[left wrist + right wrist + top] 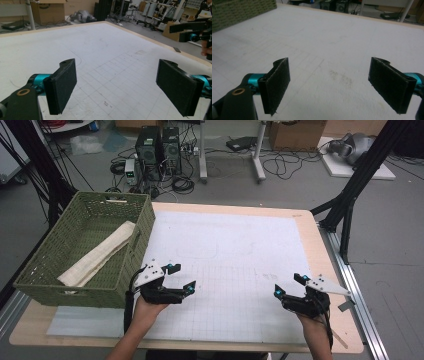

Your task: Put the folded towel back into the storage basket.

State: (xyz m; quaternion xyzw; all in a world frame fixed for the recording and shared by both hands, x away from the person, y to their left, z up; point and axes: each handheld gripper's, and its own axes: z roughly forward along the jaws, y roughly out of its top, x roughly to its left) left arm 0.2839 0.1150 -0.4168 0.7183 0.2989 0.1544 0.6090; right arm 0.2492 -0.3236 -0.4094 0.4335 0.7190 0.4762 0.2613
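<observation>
Folded cloth (98, 254) lies inside green wicker basket (129, 267) at the surface's (240, 250) left edge; left gripper (180, 277) just right of the basket, right gripper (288, 285) well apart, fingers of both spread, empty; likely risk: snagging the weave or tipping the basket.

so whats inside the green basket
A folded cream cloth lies slantwise in the green basket, from the near left corner toward the right wall. The rest of the floor looks bare. The near wall hides the cloth's lower end and the floor behind it.
</observation>
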